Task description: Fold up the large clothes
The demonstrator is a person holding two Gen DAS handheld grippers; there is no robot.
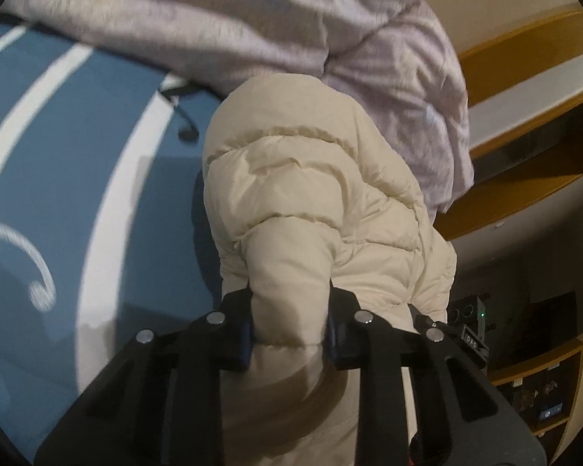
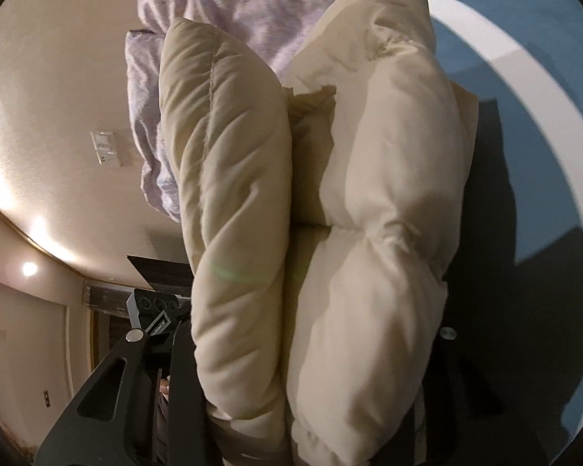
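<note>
The cream puffer jacket point(image 1: 315, 194) hangs bunched above the blue bedspread point(image 1: 58, 163), its length running away from both cameras. The left gripper point(image 1: 289, 334) pinches a fold; the right gripper point(image 2: 291, 369) clamps thick layers. A lilac blanket point(image 1: 252, 19) lies heaped just behind.

My left wrist view looks along its fingers, very close on the cream puffer jacket point(image 1: 322, 202); my right wrist view is equally close. Both share the lilac blanket point(image 1: 221, 11) and blue bedspread point(image 1: 58, 147).
</note>
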